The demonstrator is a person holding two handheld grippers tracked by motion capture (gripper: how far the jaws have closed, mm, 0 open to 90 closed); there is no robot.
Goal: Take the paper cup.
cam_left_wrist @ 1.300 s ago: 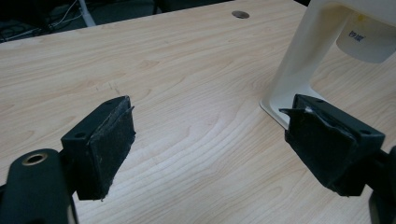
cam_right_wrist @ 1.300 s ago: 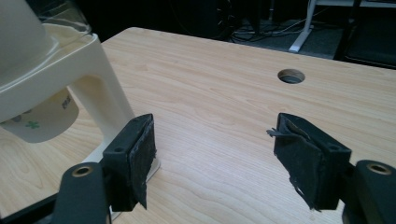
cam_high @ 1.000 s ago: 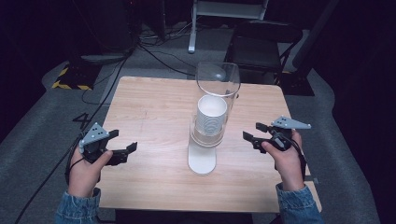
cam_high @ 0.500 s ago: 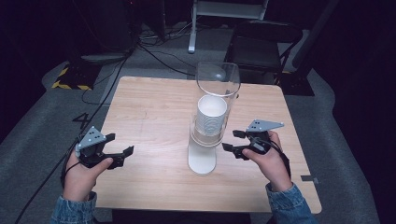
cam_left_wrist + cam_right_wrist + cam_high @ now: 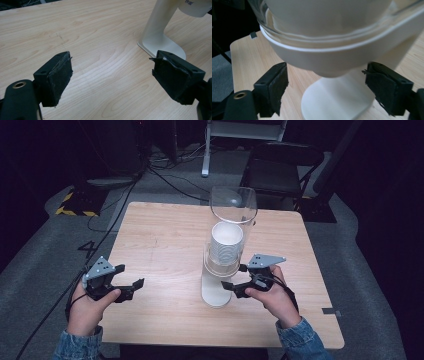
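While both hands sit low at the near edge of the light wooden square table (image 5: 165,240), the scene reads as follows, with clock directions taken from the table's middle in the high view.

Dispenser: a white plastic cup dispenser stand (image 5: 216,292) with a flat rounded foot and a curved stem, at about 5 o'clock, just off centre.

Tube: a tall clear plastic cylinder (image 5: 233,206) rises from the stand's white collar, open at the top, toward 2 o'clock.

Contents: a stack of white paper cups (image 5: 226,242) sits nested inside the clear cylinder; ribbed rims show through the wall, and the top cup's open mouth faces up. What is inside that cup cannot be told.

Right gripper (image 5: 234,277): at 5 o'clock, just beside the stand. Its jaws have just been opening and now stand wide apart, one on each side of the white collar and stem in the right gripper view (image 5: 325,90), pads not pressing on it.

Left gripper (image 5: 131,275): at 8 o'clock, well apart from the stand. Jaws spread wide over bare wood, nothing between them; in the left gripper view (image 5: 112,77) the stand's foot (image 5: 160,45) lies beyond them at 1 o'clock.
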